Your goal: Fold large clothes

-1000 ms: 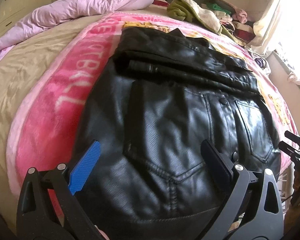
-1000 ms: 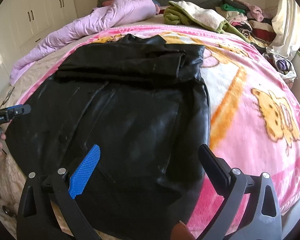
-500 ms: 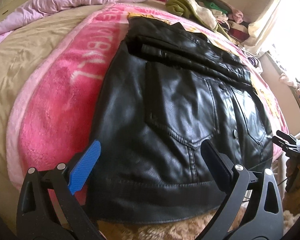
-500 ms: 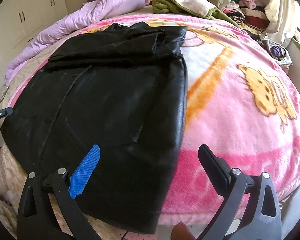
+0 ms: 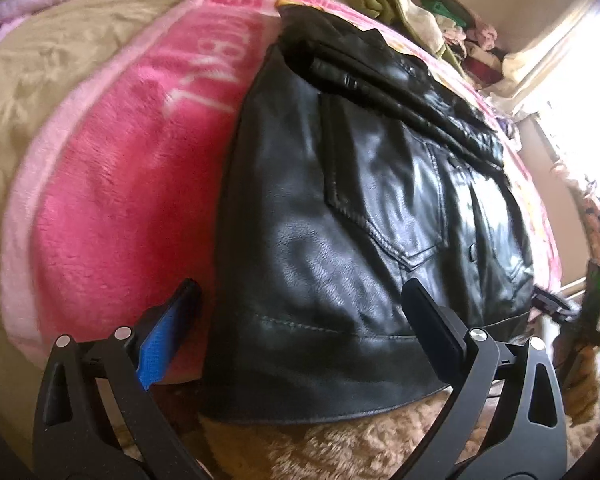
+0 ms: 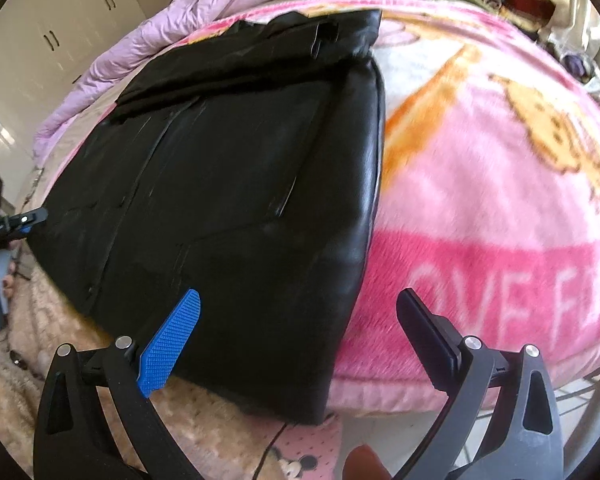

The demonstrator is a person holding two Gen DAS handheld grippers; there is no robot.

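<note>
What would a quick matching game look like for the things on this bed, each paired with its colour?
Things:
1. jacket
2. blanket
3. quilt
4. pad on the right hand-held gripper

Colours:
a. blue
b. pale lilac
c. black
d. pink with orange cartoon figures

Pairs: 1-c, 2-d, 3-b, 4-a
</note>
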